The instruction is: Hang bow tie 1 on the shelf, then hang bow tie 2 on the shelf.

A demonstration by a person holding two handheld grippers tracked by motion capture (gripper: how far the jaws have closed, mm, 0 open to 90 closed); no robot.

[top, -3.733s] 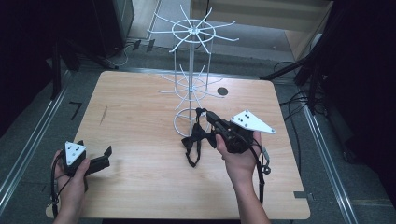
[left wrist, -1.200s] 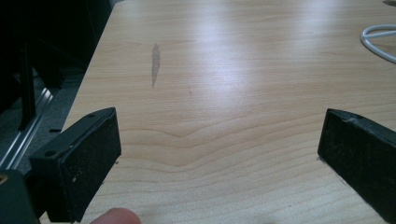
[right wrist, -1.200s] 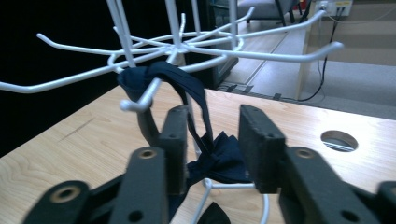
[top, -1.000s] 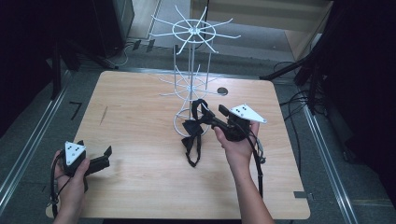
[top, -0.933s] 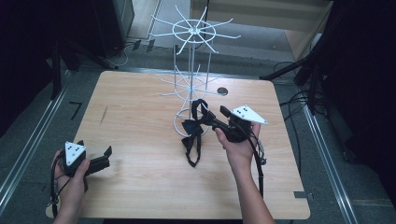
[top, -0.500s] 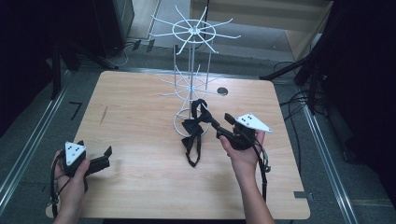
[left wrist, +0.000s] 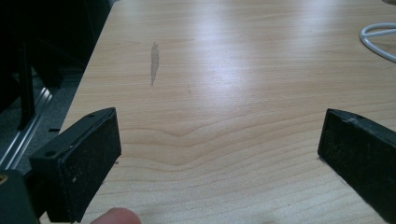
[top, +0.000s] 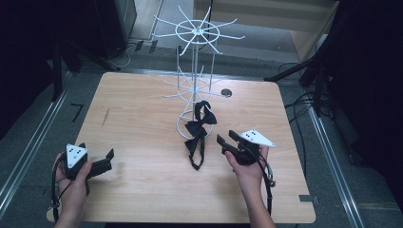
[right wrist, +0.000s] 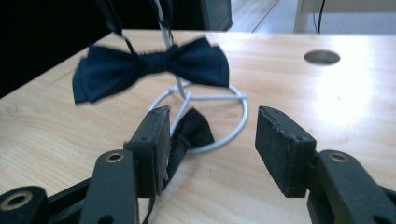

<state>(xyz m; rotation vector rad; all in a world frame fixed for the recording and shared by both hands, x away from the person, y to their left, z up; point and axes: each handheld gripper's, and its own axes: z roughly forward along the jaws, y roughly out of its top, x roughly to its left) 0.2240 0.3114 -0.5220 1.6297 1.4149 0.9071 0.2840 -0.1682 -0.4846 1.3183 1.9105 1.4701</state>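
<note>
well, the wooden table (top: 142, 118) fills the middle of the high view, and on it, just above centre, stands a white wire rack (top: 196, 61) with spoked tiers and a ring base. one dark bow tie (top: 205, 110) hangs low on the rack, at centre frame; a second bow tie (top: 196, 137) lies over the ring base, its strap trailing down toward the bottom of the frame. judging from that, one tie looks hung and the other is not yet picked up, so roughly half the hanging seems left.

the right gripper (top: 227, 141), lower right of centre, has its jaws apart and nothing between them; they have just been closing a little, with no tie caught. in the right gripper view the lying tie (right wrist: 189, 133) sits just past the left pad, the hanging tie (right wrist: 149, 65) above it.

the left gripper (top: 97, 156), lower left, rests with jaws wide apart over bare wood.

a round cable hole (top: 226, 92) lies right of the rack. the ring base under the lying tie could foul a low grab.
</note>
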